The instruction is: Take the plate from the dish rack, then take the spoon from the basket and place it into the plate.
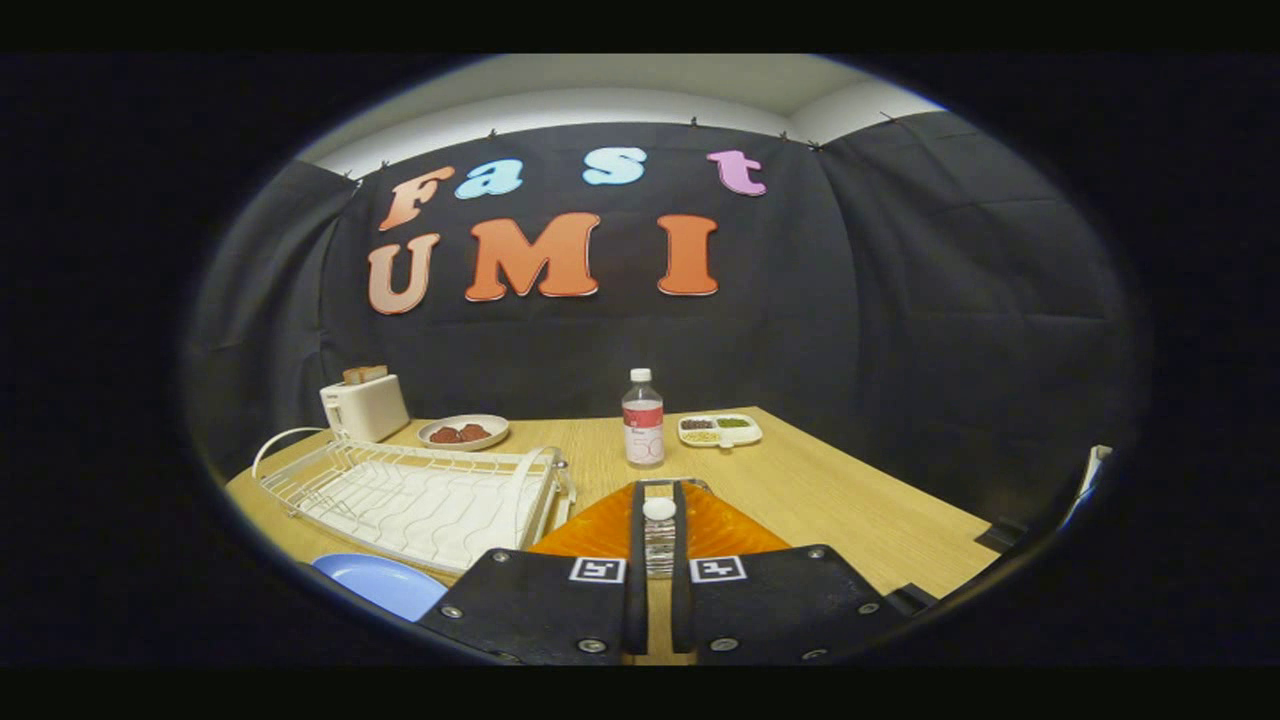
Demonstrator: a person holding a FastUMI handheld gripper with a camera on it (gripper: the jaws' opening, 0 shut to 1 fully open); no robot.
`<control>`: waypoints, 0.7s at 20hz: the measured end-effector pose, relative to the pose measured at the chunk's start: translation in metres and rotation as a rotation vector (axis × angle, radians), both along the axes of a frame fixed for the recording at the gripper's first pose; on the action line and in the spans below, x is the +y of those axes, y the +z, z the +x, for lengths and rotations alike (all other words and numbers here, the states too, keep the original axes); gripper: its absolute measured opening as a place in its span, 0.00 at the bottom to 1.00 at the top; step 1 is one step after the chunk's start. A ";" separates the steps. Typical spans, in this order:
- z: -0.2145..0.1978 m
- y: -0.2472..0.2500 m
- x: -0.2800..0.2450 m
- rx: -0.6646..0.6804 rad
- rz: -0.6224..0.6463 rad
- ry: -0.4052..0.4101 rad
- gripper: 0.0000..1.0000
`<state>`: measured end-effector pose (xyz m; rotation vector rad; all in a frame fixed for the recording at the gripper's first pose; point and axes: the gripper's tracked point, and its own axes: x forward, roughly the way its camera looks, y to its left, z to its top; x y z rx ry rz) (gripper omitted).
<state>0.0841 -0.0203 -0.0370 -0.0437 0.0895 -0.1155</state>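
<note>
My gripper is shut on the spoon, whose pale rounded end stands up between the two fingers. Right behind and below the fingers lies the orange basket. The light blue plate rests flat on the wooden table, to the left of my fingers and in front of the dish rack. The white wire dish rack stands left of the basket and holds nothing.
A water bottle stands upright just beyond the basket. Further back are a white toaster, a dish of reddish food and a small divided tray. The table's right edge runs close by.
</note>
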 end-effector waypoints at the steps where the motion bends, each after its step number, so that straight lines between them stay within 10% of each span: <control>1: -0.005 0.006 0.001 -0.009 0.001 0.001 0.09; 14: -0.087 0.049 0.051 -0.077 0.024 0.108 0.09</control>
